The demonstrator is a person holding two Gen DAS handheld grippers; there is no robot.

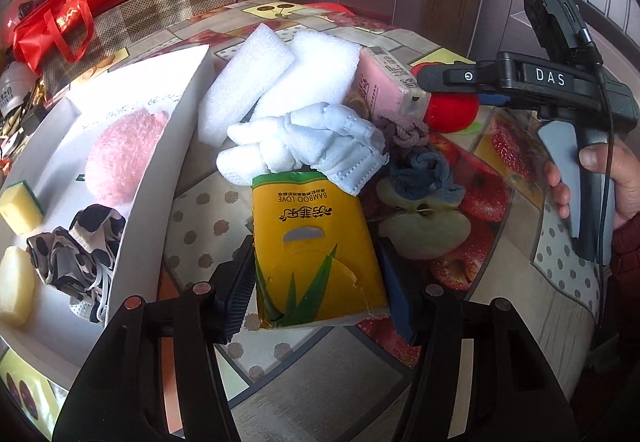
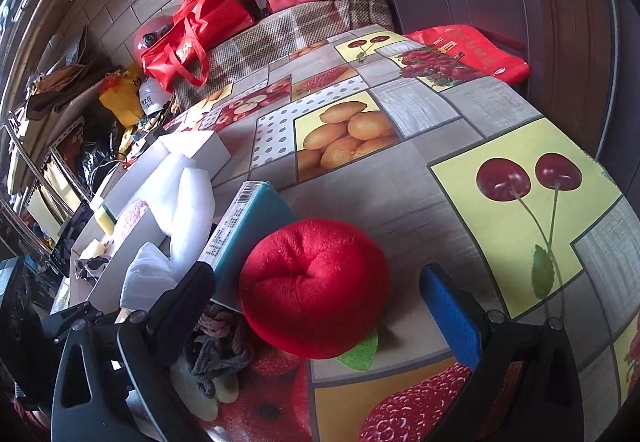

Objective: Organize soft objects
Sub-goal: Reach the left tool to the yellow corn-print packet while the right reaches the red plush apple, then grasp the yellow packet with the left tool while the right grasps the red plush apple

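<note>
Left tool [image 1: 316,274] clenched on yellow plastic-wrapped tissue pack [image 1: 318,254]: light, squashy, slippery; hold mid-sides. Right tool [image 2: 320,296] released around red plush ball [image 2: 314,288].

The tablecloth [image 2: 480,113] bore a fruit-print patchwork of cherries, lemons and strawberries. The plush apple [image 2: 316,290] was solid red with a green leaf at 5 o'clock. The tissue pack [image 1: 316,254] was yellow with green leaves. The foam blocks [image 1: 280,81] were white; the scrunchie [image 1: 80,254] black-and-white spotted.
</note>
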